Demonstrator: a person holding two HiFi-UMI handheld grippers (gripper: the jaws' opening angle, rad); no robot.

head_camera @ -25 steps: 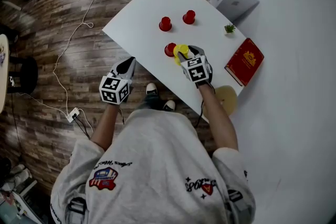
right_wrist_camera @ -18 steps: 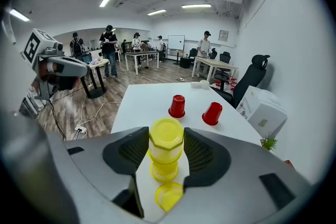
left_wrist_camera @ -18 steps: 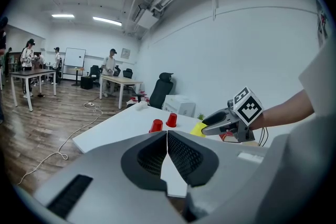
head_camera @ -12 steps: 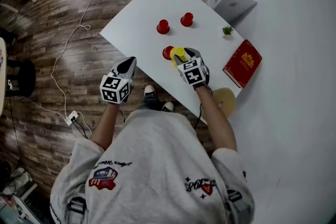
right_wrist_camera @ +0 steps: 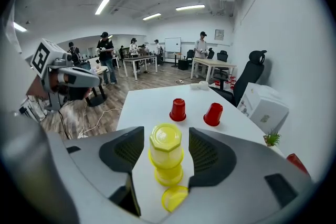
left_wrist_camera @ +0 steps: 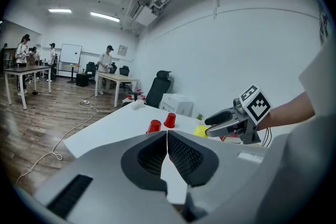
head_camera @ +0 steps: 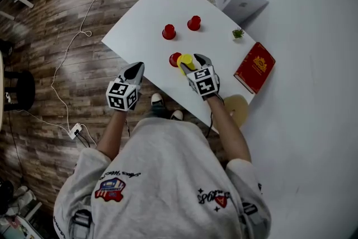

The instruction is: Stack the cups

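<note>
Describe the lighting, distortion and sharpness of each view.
Head view: dim overall, the white table brightest, little distortion. Left gripper view: strong fisheye, dark corners, ceiling lights glaring. Right gripper view: same fisheye; the yellow cup stack up close is sharp.

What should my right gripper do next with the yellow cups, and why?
Probably draw the right gripper straight back off the yellow cup stack. Its jaws have just been opening and stand clear of the stack on both sides, so it rests on the table on its own, and a red cup farther back waits unstacked.
</note>
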